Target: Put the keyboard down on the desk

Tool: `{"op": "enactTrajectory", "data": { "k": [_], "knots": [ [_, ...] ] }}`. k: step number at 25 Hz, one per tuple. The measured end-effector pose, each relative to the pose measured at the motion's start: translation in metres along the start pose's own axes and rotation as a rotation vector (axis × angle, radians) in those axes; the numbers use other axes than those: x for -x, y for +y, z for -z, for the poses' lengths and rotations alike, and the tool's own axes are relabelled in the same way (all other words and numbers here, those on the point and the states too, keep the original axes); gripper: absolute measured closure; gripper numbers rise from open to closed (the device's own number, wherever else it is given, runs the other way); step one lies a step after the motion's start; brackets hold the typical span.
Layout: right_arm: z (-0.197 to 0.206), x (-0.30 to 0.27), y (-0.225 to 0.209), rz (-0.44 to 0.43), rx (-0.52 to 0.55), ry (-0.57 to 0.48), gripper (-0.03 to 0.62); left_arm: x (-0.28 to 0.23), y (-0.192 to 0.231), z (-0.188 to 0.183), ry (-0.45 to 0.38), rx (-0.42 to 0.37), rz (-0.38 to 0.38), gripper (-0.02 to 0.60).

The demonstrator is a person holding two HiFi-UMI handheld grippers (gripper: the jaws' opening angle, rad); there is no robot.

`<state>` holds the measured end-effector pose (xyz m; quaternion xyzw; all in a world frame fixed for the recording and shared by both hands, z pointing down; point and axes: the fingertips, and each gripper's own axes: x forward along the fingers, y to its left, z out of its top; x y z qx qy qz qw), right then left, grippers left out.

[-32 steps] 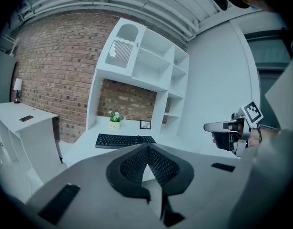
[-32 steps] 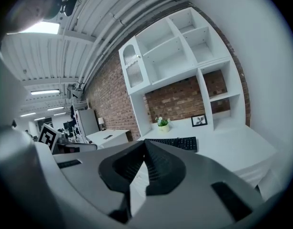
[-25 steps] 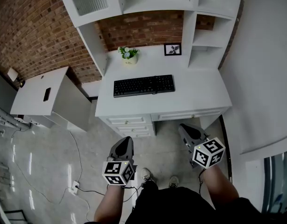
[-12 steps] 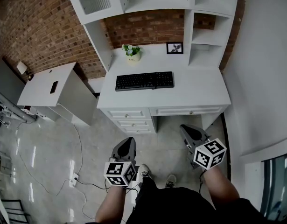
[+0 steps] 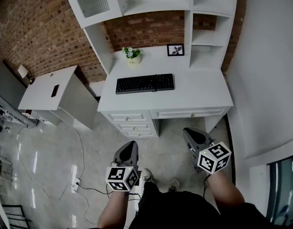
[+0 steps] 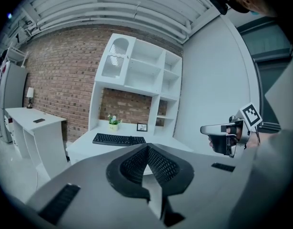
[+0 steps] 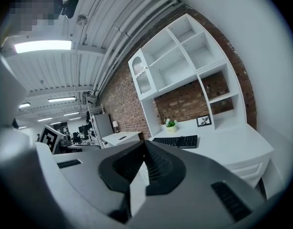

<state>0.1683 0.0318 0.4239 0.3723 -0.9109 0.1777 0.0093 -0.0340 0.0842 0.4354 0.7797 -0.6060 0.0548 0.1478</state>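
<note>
A black keyboard lies flat on the white desk, left of its middle; it also shows in the left gripper view as the keyboard and in the right gripper view as the keyboard. Both grippers hang well short of the desk, over the floor near the person's legs. My left gripper is shut with nothing in it. My right gripper is shut and empty too. From the left gripper view the right gripper shows at the right.
A small potted plant and a framed picture stand at the desk's back under white shelves. Drawers front the desk. A second white table with a dark phone stands left. Cables lie on the tiled floor.
The view has shifted slightly, so the desk sits a little differently in the frame. Both grippers keep their place and stay shut.
</note>
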Motion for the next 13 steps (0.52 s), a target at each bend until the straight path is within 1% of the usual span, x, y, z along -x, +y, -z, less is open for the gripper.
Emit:
{"op": "enactTrajectory", "data": {
  "k": [9,13],
  "knots": [
    [-0.0083,-0.0004,0.0022,-0.009,0.014,-0.012,0.577,-0.0002,-0.0008,-0.0079,-0.003,-0.048,-0.018,0.563],
    [-0.0068,-0.0027,0.0019,-0.014,0.021,-0.011,0.577,-0.0037,0.0062,-0.0048,-0.024,-0.075,-0.025,0.563]
  ]
}}
